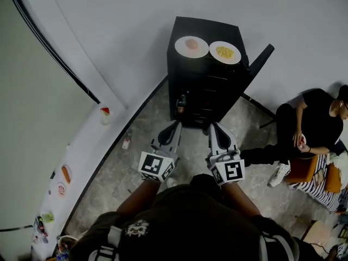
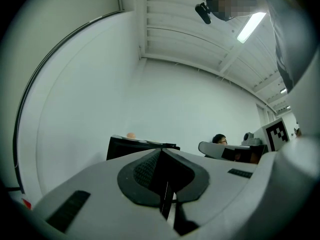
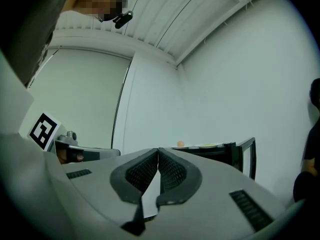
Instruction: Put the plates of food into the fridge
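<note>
A small black fridge (image 1: pixel 209 80) stands against the far wall, its door (image 1: pixel 260 60) swung open to the right. On its top sit two white plates: the left plate (image 1: pixel 191 46) holds a pinkish lump of food, the right plate (image 1: pixel 225 52) holds yellow food. My left gripper (image 1: pixel 175 128) and right gripper (image 1: pixel 214 129) are held side by side just in front of the fridge's base, both shut with nothing between the jaws. The fridge top (image 2: pixel 142 144) (image 3: pixel 210 148) shows low beyond the jaws in the left gripper view and the right gripper view.
A person in black (image 1: pixel 312 126) sits on the floor at the right beside striped and orange cushions (image 1: pixel 318 178). A long white counter (image 1: pixel 81 162) with small food items runs along the left. A bottle (image 1: pixel 181 103) stands inside the fridge.
</note>
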A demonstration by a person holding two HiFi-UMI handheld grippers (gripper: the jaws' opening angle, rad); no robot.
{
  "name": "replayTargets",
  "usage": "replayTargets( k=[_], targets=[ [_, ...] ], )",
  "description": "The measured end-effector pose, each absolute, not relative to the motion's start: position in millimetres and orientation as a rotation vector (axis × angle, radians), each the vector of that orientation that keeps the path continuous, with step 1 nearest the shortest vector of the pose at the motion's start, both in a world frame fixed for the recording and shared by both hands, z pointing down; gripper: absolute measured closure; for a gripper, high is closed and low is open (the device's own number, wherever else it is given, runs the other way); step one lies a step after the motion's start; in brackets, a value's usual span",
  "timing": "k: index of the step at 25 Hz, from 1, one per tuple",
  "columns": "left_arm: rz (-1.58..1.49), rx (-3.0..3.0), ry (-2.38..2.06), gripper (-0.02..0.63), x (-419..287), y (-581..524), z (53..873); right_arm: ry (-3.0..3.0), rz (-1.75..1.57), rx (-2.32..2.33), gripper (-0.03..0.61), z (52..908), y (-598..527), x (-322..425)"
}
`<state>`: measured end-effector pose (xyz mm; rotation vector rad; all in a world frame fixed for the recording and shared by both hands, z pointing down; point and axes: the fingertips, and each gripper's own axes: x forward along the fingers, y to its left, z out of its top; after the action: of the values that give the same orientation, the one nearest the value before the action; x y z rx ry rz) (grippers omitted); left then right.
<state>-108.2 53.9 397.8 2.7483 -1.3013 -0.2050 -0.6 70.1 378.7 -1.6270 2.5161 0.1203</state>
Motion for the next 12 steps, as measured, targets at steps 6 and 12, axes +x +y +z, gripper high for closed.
replayTargets(
  k=[6, 12],
  targets=[
    [-0.197, 2.761, -1.296, 0.592, -104, 33, 395, 2.474, 0.161, -1.633, 0.554, 369, 47, 9],
    [-0.180, 2.768, -1.319, 0.592, -93, 11, 391, 2.474, 0.081, -1.643, 0.554, 372, 19, 24]
  ],
)
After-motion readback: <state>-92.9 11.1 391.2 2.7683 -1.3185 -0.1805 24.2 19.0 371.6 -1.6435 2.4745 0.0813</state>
